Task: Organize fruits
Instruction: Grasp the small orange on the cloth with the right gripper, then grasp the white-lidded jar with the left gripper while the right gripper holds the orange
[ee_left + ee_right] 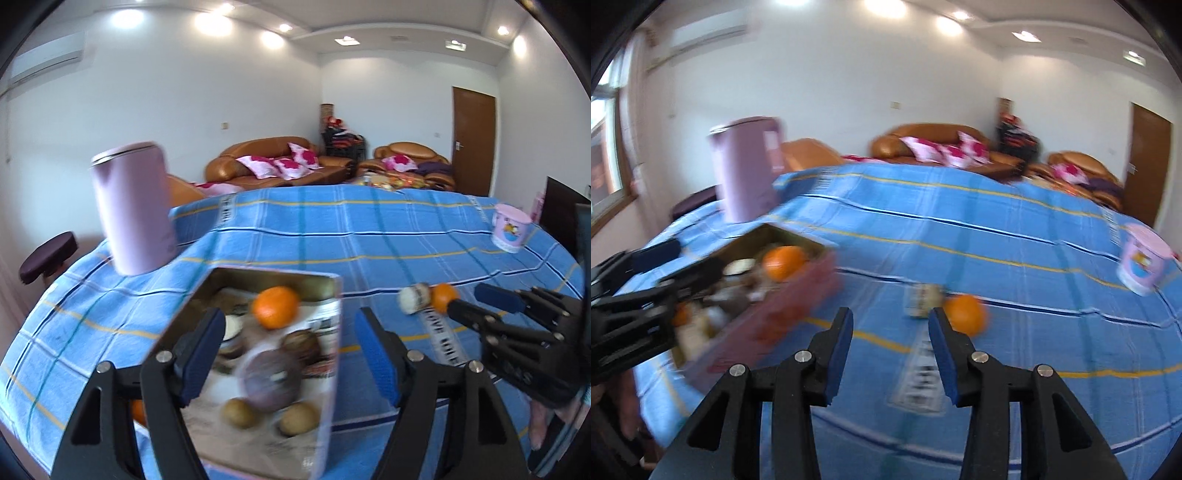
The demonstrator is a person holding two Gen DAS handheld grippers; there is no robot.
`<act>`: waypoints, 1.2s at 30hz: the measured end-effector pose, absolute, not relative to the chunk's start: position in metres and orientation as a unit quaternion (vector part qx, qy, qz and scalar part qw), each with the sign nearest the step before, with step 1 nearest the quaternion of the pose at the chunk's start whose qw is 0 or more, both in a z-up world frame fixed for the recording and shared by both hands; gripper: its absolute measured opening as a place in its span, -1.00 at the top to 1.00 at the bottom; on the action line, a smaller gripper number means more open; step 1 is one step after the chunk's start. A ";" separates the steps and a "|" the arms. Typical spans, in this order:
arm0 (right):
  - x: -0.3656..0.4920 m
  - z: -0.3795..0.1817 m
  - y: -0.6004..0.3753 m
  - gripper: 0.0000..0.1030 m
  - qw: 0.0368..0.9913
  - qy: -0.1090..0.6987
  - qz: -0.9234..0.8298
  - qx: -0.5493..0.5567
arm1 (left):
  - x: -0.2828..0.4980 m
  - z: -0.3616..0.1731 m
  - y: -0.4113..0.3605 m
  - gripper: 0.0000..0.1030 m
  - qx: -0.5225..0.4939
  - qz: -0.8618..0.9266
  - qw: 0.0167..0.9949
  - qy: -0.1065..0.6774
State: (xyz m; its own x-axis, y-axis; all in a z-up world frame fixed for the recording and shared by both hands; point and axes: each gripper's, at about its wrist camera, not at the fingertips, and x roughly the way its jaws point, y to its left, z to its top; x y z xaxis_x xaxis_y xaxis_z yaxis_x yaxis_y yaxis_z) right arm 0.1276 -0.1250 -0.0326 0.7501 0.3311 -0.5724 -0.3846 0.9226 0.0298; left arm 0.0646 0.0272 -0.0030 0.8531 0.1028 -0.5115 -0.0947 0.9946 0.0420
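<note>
- A round bench (pixel 369 236) covered by a blue checked cloth with yellow and dark stripes fills both views.
- A tall lilac cylinder canister (pixel 131 206) stands upright near the bench's far left edge.
- A rectangular open metal tin (pixel 258 369) sits toward the near left edge, holding one orange (pixel 275 306), round brown fruits and a dark purple fruit, all blurred.
- A small pink printed bucket (pixel 511 230) stands by the far right edge.
- The left tool (pixel 291 365) hangs above the tin, jaws well apart, nothing between them.
- The right tool (pixel 890 350) has its jaws apart, empty.
- A loose orange (pixel 964 314) lies mid-bench, just beside a small pale jar (pixel 923 299).
</note>
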 end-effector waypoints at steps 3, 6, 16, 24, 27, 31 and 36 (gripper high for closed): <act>0.146 -0.037 -0.142 0.13 0.936 0.310 0.164 -0.031 | 0.077 -0.002 0.008 -0.47 0.017 0.038 0.962 0.269; 0.166 -0.041 -0.151 0.13 0.930 0.328 0.164 -0.006 | 0.092 -0.006 -0.006 -0.48 0.023 0.030 0.960 0.279; 0.192 -0.055 -0.149 0.13 0.917 0.361 0.168 0.017 | 0.117 -0.016 -0.018 -0.48 0.029 0.028 0.953 0.300; 0.200 -0.065 -0.155 0.30 0.900 0.392 0.185 0.039 | 0.123 -0.017 -0.021 -0.49 0.028 0.021 0.952 0.305; 0.197 -0.065 -0.158 0.32 0.899 0.391 0.192 0.043 | 0.127 -0.018 -0.027 -0.49 0.030 0.014 0.951 0.309; 0.188 -0.060 -0.164 0.33 0.910 0.375 0.176 0.033 | 0.134 -0.022 -0.038 -0.49 0.031 0.002 0.947 0.320; 0.177 -0.052 -0.176 0.33 0.929 0.349 0.127 -0.001 | 0.146 -0.031 -0.057 -0.49 0.033 -0.017 0.940 0.340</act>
